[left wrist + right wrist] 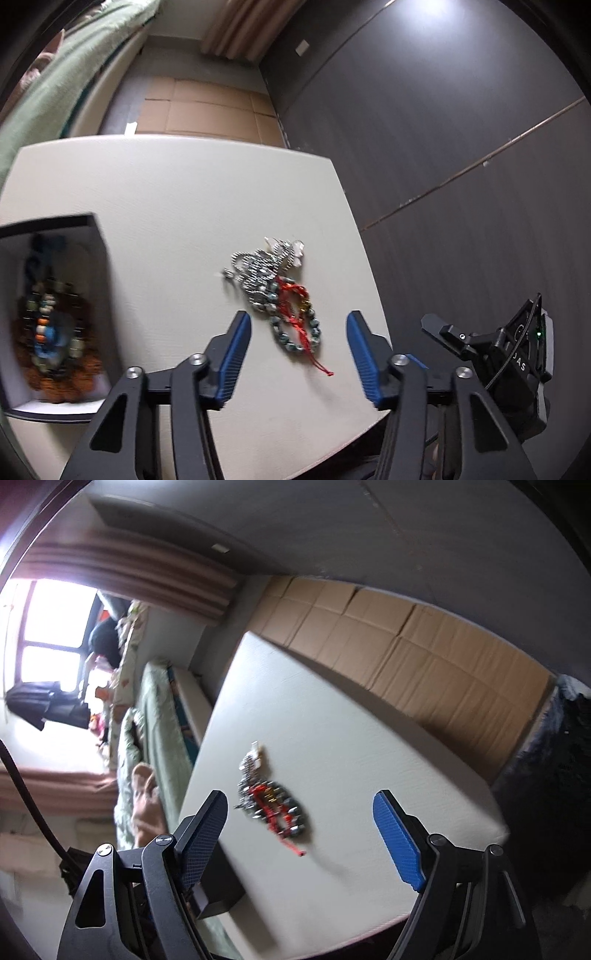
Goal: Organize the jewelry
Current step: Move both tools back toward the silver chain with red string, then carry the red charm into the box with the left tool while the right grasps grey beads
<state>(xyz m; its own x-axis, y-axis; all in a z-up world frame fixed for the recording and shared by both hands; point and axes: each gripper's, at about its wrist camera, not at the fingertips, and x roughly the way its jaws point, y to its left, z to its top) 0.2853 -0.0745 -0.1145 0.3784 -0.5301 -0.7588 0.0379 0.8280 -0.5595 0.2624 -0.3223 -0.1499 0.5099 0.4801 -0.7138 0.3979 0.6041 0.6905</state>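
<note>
A tangled pile of jewelry lies on the white table (166,192): a silver chain (258,266), a grey-green bead bracelet (295,332) and a red cord (295,299). My left gripper (298,325) is open and empty, hovering just above the bead bracelet, its blue pads on either side of it. An open dark box (55,314) at the left holds several bead bracelets. In the right wrist view the same pile (269,797) lies on the table (351,738). My right gripper (301,805) is open and empty above the pile.
The right gripper's body (509,350) shows off the table's right edge. Cardboard (207,110) covers the floor beyond the table. A bed with a green cover (155,716) stands beside the table. A dark wall panel (443,129) is at the right.
</note>
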